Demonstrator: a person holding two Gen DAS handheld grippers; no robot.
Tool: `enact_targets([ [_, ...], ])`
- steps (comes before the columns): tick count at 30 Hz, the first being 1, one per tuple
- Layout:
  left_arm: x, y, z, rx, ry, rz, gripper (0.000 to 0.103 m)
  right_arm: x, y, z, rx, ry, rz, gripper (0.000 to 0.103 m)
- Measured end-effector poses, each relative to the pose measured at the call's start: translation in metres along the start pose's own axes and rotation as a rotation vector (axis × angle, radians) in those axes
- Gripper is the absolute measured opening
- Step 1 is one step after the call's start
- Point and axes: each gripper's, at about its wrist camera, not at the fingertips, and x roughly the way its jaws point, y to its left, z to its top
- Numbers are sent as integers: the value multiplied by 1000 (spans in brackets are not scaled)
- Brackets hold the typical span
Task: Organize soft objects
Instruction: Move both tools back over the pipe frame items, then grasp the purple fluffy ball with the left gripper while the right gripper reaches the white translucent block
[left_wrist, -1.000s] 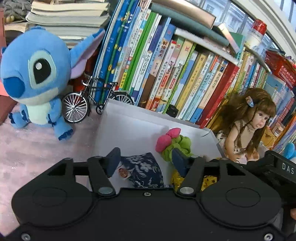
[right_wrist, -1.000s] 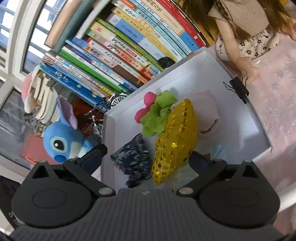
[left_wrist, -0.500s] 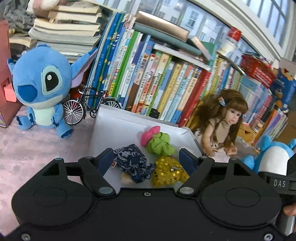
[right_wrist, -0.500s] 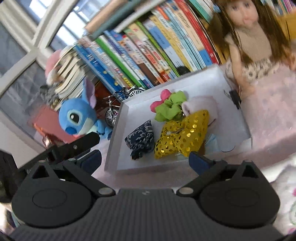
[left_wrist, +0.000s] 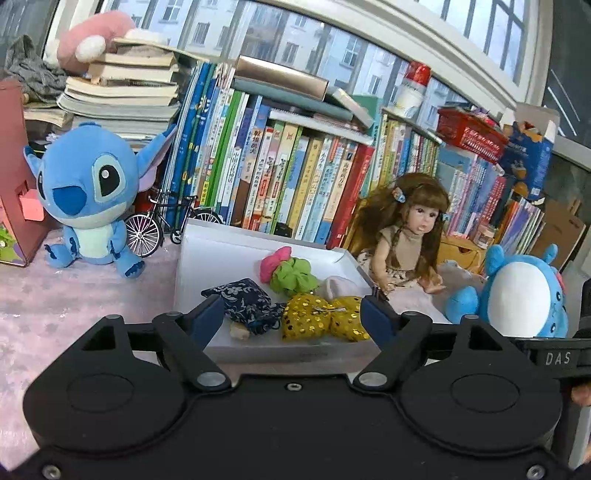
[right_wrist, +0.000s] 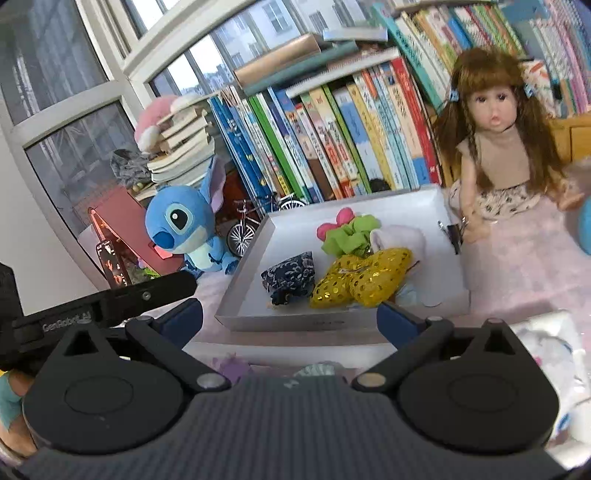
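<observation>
Grippers first: the left gripper (left_wrist: 293, 319) has its blue fingers (left_wrist: 207, 320) spread wide with nothing between them, and the right gripper (right_wrist: 290, 324) is spread just as wide, also holding nothing. Both hang just short of the near edge of the white tray (left_wrist: 192, 273), not touching it.

All the soft stuff is sitting inside that tray. On the left side there's a navy floral pouch (left_wrist: 245, 301), with a small tan bit poking out at its near end, can't tell what that is. Just right of the pouch is a gold sequin bow (left_wrist: 323, 319), lying along the near part of the tray. Behind the bow is a green scrunchie (left_wrist: 293, 273) with a pink piece (left_wrist: 273, 260) attached to its left side. A pale plush thing (right_wrist: 400, 240) is tucked between the scrunchie and the bow, mostly hidden, so no clue what it really is. From the right wrist view there's also a black binder clip (right_wrist: 452, 232) on the tray's right wall.

Around the tray: a Stitch plush (left_wrist: 86, 195) sits to the left on the pink tabletop (left_wrist: 55, 295), with a little model bicycle (left_wrist: 162, 227) between it and the tray. A long-haired doll (left_wrist: 408, 232) sits off the tray's right corner, and a blue-and-white plush (left_wrist: 517, 295) is further right. Row of picture books (left_wrist: 280, 177) stands behind everything.
</observation>
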Motion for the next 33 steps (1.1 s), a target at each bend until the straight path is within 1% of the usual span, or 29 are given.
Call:
enact_targets([
  [3, -15, -6, -9, 21, -30, -23, 85, -11, 1, -8, -22, -30, -20, 103],
  [8, -35, -17, -25, 76, -63, -39, 86, -27, 3, -24, -70, -73, -56, 103],
  [14, -49, -23, -43, 103, -79, -41, 87, -41, 8, -43, -146, -105, -101, 103],
  [18, -55, -24, -55, 125, -86, -27, 88, -49, 7, -54, -159, -132, -122, 103],
  [28, -53, -22, -83, 118, -69, 10, 88, -60, 7, -83, -207, -175, -179, 103],
  [33, -46, -17, -93, 104, -37, 28, 88, -66, 7, -98, -210, -174, -183, 103],
])
